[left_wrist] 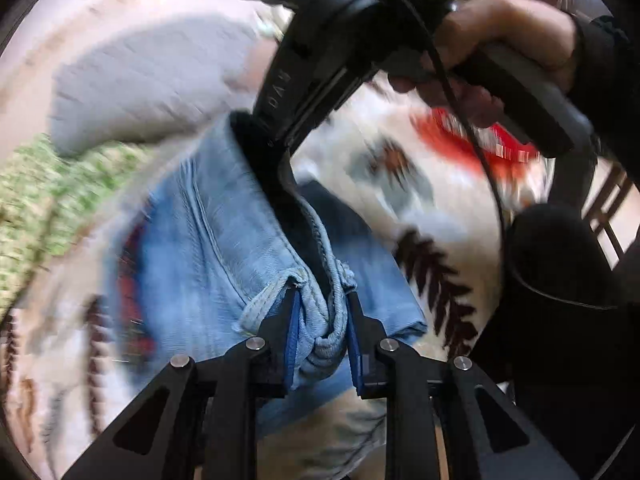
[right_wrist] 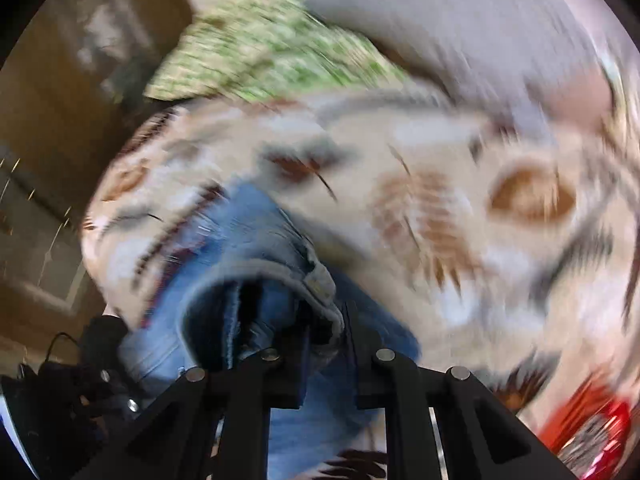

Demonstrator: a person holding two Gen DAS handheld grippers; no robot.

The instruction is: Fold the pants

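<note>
Light blue jeans (left_wrist: 208,240) hang bunched over a patterned bedspread (left_wrist: 400,168). My left gripper (left_wrist: 324,292) is shut on a thick hemmed edge of the denim, which is squeezed between its blue pads (left_wrist: 291,340). A hand (left_wrist: 500,36) holds the right gripper's black body (left_wrist: 320,60) above; its tips are hidden by the jeans' dark opening. In the blurred right wrist view the jeans (right_wrist: 256,236) show an open tube of cloth, and my right gripper (right_wrist: 330,320) is shut on its seamed rim. The left tool (right_wrist: 80,380) shows at the lower left.
A green-patterned pillow (left_wrist: 48,200) (right_wrist: 260,52) and a grey pillow (left_wrist: 152,72) (right_wrist: 460,20) lie at the bed's far side. A red-and-white object (left_wrist: 472,140) (right_wrist: 592,432) rests on the spread. A wooden chair (left_wrist: 608,208) stands at the right. Brown floor (right_wrist: 48,120) lies beyond the bed.
</note>
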